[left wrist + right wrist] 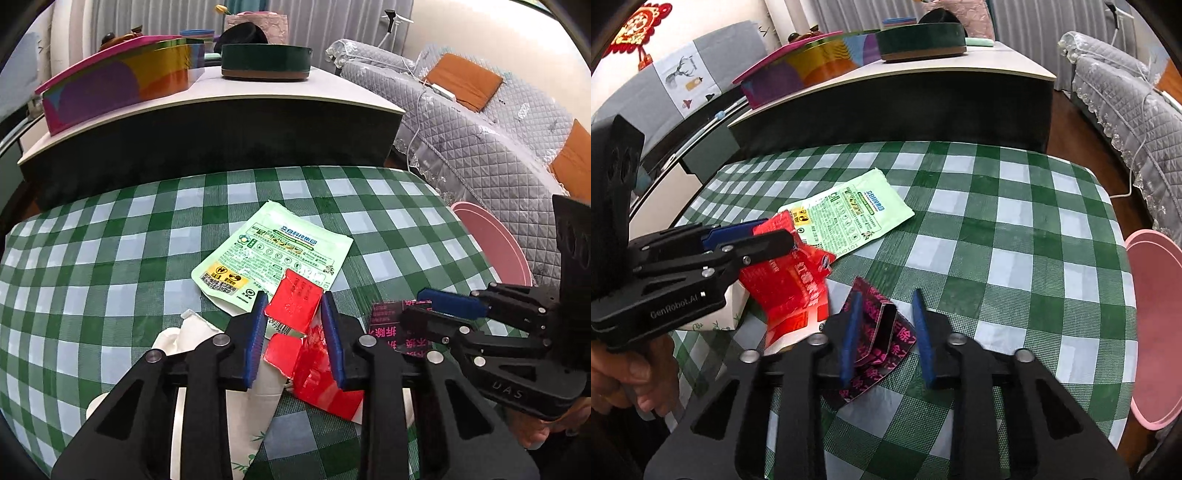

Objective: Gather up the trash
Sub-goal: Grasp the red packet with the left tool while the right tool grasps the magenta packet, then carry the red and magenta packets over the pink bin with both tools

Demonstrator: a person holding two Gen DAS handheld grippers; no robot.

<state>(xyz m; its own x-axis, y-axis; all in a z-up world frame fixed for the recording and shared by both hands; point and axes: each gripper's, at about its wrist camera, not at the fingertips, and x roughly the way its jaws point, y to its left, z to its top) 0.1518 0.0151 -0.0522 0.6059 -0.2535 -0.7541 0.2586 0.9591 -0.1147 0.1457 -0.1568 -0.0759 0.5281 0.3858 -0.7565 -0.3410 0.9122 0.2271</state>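
While I look along my left gripper (294, 334), its blue pads stand about half open, straddling the torn red wrapper (295, 308) without pinching it; nothing is gripped yet. The wrapper is crumpled, with one stiff flap lifted between the fingers, and its long axis runs roughly along the fingers, away from me. Just ahead lies the green sachet (275, 258), flat, its long axis slanting ahead and to the right. Behind the left finger sits a white paper cup (192, 332). My worry here: if I close on the raised flap alone, the torn wrapper may tear further or slip out, and the pads could catch the checked tablecloth (110, 240) beneath.

Through the right wrist camera, my right gripper (886, 332) is likewise part open around the black-and-pink wrapper (875, 332), which is folded into an upright ridge between the fingers, its length running roughly along them; it is not clamped. The pink bin (1156, 332) stands well off to the right, below the table edge. The two grippers work close together, so a hasty lift might knock them together.
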